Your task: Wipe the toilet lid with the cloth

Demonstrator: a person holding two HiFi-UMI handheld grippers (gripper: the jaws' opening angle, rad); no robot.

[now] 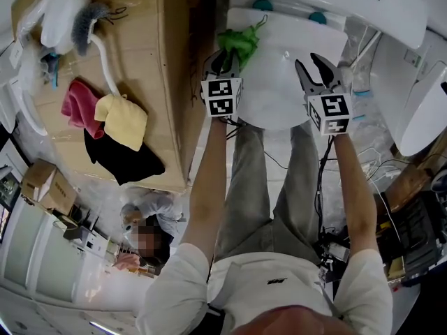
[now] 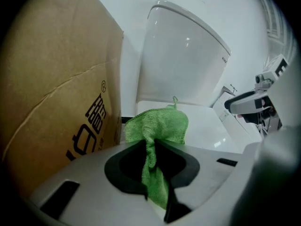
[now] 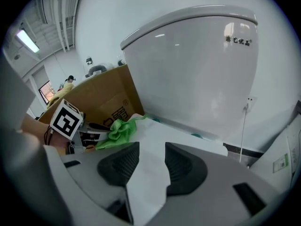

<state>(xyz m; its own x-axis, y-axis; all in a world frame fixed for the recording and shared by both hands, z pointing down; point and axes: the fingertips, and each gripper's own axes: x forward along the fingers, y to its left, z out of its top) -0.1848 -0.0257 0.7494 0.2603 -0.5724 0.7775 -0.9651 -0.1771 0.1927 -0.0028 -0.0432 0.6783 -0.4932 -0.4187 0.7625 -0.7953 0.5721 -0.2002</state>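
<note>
Left tongs (image 2: 151, 161): clamped on the green cloth (image 2: 157, 124), one fold pinched between the jaws.
Right tongs (image 3: 149, 166): jaws apart, gripping nothing, above the toilet lid (image 1: 286, 82), right side.
Cardboard box (image 1: 150, 82): just left of the toilet.
Toilet lid: white, closed.
Green cloth: bunched at the lid's rear left corner, beside the box.

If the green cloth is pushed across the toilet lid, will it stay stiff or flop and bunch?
Probably floppy: the green fuzzy cloth crumples in folds at the shut left claw. Likely light, and it may bunch when pushed along the smooth white toilet lid.
</note>
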